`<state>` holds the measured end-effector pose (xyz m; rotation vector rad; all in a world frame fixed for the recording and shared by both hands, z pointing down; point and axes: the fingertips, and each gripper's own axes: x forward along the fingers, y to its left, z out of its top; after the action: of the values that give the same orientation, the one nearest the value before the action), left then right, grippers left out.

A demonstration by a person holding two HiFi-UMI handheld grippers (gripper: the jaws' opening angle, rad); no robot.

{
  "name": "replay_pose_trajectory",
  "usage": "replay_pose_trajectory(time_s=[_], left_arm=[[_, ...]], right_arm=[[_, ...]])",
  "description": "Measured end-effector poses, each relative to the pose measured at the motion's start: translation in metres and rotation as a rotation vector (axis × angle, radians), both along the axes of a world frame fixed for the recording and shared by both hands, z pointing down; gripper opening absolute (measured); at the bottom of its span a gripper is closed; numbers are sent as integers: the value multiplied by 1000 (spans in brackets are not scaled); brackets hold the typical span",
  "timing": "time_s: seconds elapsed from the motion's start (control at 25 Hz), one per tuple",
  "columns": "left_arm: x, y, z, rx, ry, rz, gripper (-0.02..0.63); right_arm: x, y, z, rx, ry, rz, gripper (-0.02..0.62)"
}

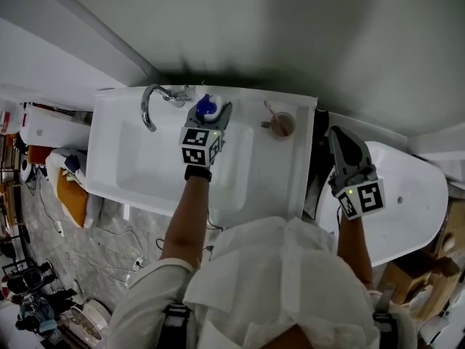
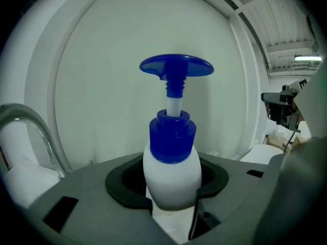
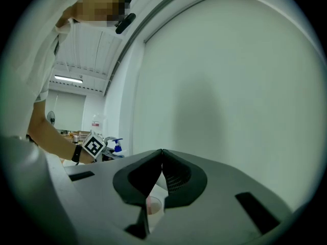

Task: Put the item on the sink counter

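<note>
A white pump bottle with a blue pump head (image 1: 206,106) (image 2: 172,167) stands upright at the back of the white sink counter (image 1: 290,187), just right of the faucet. My left gripper (image 1: 211,113) (image 2: 172,187) is shut on the bottle's body, its jaws cupping it from both sides. Whether the bottle's base touches the counter is hidden. My right gripper (image 1: 336,132) (image 3: 161,152) hangs off to the right of the sink, over the gap by the toilet, shut with nothing in it.
A chrome faucet (image 1: 149,107) (image 2: 30,126) curves over the basin at back left. A cup holding a toothbrush (image 1: 281,124) (image 3: 153,205) sits at the counter's back right. A white toilet (image 1: 414,195) is to the right. Bags and cables litter the floor at left.
</note>
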<state>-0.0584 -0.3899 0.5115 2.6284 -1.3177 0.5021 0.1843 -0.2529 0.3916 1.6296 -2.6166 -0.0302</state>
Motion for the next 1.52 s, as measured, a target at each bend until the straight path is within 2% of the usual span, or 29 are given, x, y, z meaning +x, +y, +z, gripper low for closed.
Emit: replay_pose_trajectory(time_s=[0.44,0.6,1.0,1.52], left_arm=[[-2,-36,63,-108,-21,-17,206],[-6,-46,83,-134,-56,-19,206],[-5,-57,107,-144,-76,-27,207],[-3,-60,109,-100,-92,-15,215]], right_arm=[[-5,-17,3,-22,40,-1,11],[-7,-23,6,-35,47,0,11],[-8,-28,16,-57,66,0,11],[-10,-26,18,-66,83,-4,11]])
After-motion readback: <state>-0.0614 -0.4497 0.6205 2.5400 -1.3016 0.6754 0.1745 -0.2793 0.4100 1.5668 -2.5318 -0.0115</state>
